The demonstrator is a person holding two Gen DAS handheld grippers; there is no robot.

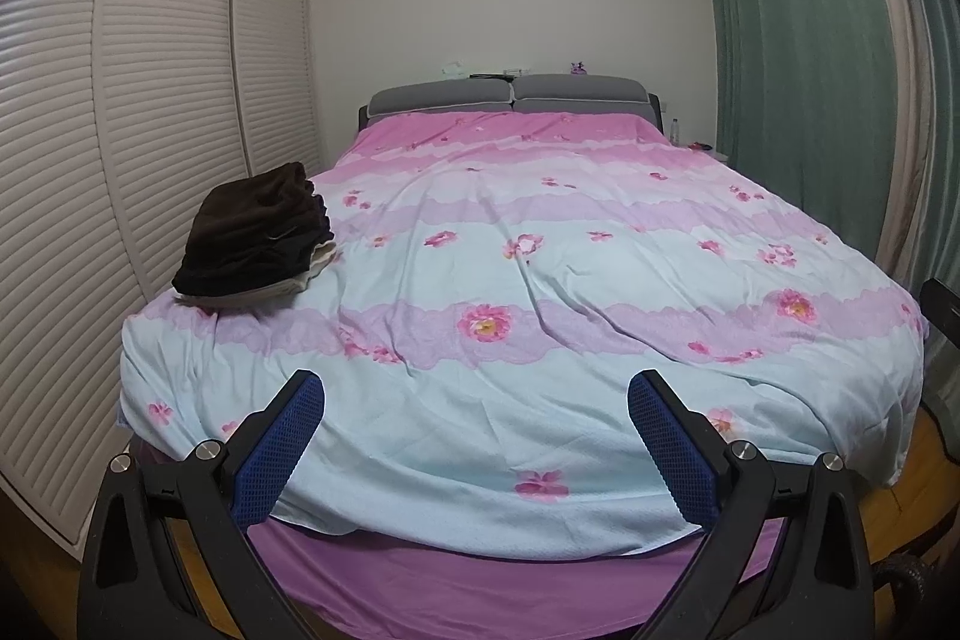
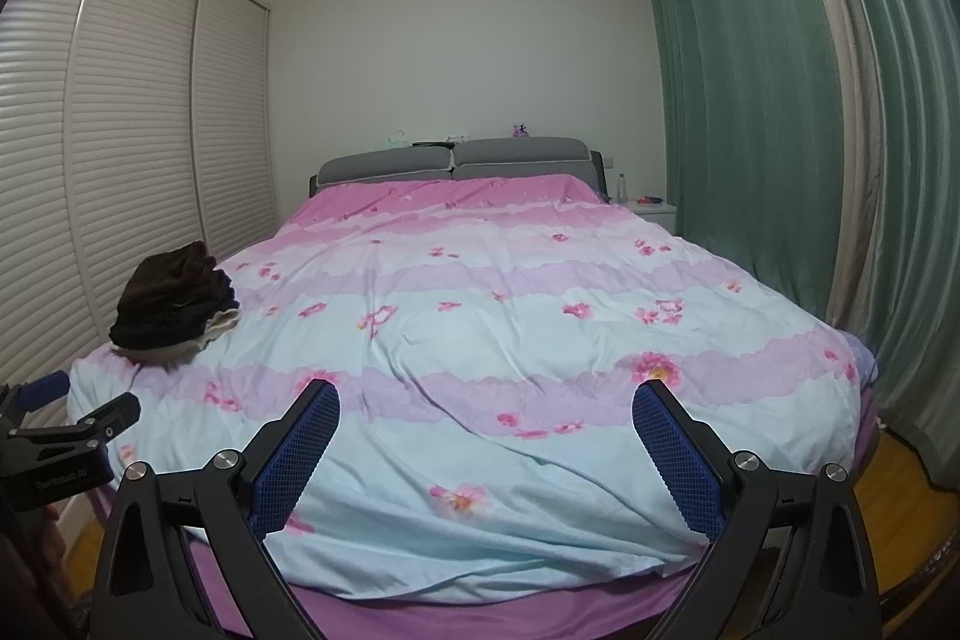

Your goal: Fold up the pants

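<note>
The pants, dark brown and folded, sit on top of a small pile of clothes at the bed's left edge, toward the foot-end corner, with paler garments peeking out beneath. Around them the flowered pink-and-blue bedspread runs rumpled but bare all the way up to the grey headboard. Louvred wardrobe doors stand close along the left side, green curtains on the right. Nothing lies between the grippers and the pile. The left gripper hangs off the foot edge, fingers spread wide, gripping nothing. The right gripper matches it, wide apart and empty, touching nothing.
</note>
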